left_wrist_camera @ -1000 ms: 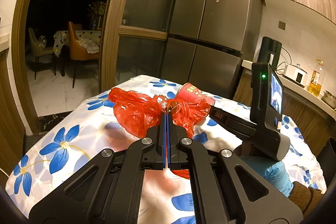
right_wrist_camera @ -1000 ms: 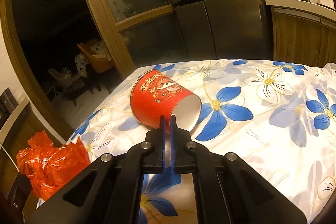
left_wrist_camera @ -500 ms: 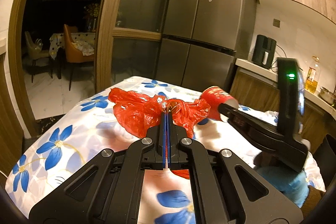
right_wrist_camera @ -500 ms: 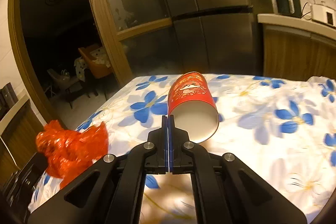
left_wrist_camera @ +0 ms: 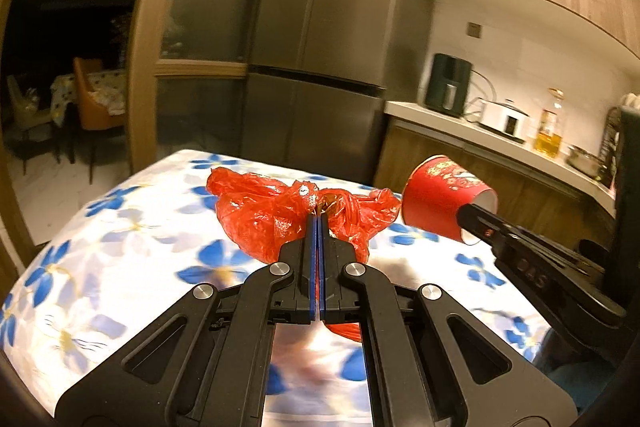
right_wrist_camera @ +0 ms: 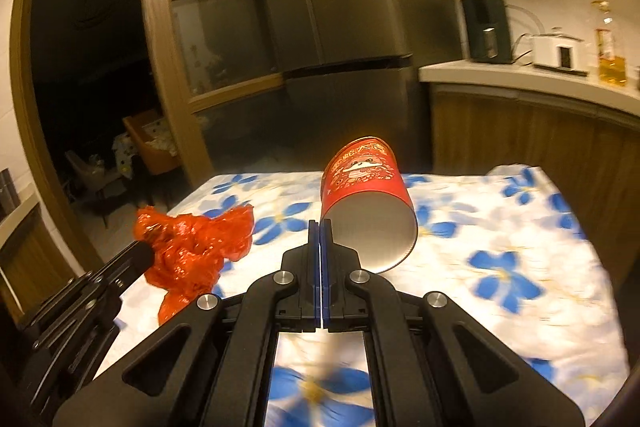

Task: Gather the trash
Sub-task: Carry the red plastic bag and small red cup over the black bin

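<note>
My left gripper (left_wrist_camera: 318,217) is shut on a crumpled red plastic bag (left_wrist_camera: 264,215), which hangs above the flowered tablecloth (left_wrist_camera: 120,227). My right gripper (right_wrist_camera: 320,225) is shut on the rim of a red paper cup (right_wrist_camera: 366,183) with printed decoration, held in the air on its side with its white inside facing me. In the left wrist view the cup (left_wrist_camera: 440,201) hangs at the right on the right gripper's fingers (left_wrist_camera: 480,223). The right wrist view shows the bag (right_wrist_camera: 192,247) at the lower left, pinched by the left gripper.
A steel fridge (left_wrist_camera: 320,47) stands behind the table. At the right a wooden counter (left_wrist_camera: 480,131) carries a dark appliance (left_wrist_camera: 448,85), a white cooker (left_wrist_camera: 504,117) and an oil bottle (left_wrist_camera: 548,131). A doorway at the left opens to a dark dining room with chairs (left_wrist_camera: 96,95).
The right gripper closed on the cup's rim and lifted it off the table, swinging it to the right. The left gripper with the bag moved across the table; both views have shifted.
</note>
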### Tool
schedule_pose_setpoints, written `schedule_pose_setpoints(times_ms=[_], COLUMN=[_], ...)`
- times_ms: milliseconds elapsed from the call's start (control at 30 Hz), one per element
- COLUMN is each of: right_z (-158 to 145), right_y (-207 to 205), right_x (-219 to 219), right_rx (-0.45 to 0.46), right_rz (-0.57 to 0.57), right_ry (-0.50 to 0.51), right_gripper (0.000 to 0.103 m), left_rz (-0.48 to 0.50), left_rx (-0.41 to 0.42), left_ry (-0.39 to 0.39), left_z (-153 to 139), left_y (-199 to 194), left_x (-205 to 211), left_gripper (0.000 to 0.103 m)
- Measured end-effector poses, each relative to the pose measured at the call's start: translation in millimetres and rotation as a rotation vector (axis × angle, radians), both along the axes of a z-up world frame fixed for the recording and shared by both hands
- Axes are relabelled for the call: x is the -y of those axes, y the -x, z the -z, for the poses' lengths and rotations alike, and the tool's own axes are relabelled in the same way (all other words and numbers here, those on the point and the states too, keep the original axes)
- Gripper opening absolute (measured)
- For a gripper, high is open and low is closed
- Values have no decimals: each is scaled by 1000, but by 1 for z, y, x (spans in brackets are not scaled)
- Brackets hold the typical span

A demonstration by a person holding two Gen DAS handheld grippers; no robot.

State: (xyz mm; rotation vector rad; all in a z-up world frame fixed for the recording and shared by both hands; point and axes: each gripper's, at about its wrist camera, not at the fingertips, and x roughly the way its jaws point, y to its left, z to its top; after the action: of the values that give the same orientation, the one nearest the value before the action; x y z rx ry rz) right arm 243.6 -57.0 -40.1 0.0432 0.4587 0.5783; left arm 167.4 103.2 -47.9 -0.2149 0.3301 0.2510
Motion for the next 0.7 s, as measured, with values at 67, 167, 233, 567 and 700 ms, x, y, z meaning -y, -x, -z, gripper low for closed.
schedule_pose_setpoints(times_ms=[67, 167, 233, 567, 700], right_z=[-4, -8, -9, -18, -22], right_y=[4, 9, 13, 29, 35], right_x=[19, 39, 56, 125, 154], right_rx=[13, 28, 39, 80, 105], right_rz=[26, 59, 87, 209, 271], right_ry=[3, 9, 13, 10, 20], right_gripper=[1, 1, 1, 1, 1], left_rz=[29, 66, 97, 225, 296], left_rx=[-1, 0, -2, 8, 27], left_ry=[0, -16, -15, -54, -70], left_z=[-2, -5, -7, -18, -27], left_y=[-4, -9, -12, -30, -41], left_x=[15, 37, 52, 113, 146], left_gripper=[0, 0, 0, 0, 0])
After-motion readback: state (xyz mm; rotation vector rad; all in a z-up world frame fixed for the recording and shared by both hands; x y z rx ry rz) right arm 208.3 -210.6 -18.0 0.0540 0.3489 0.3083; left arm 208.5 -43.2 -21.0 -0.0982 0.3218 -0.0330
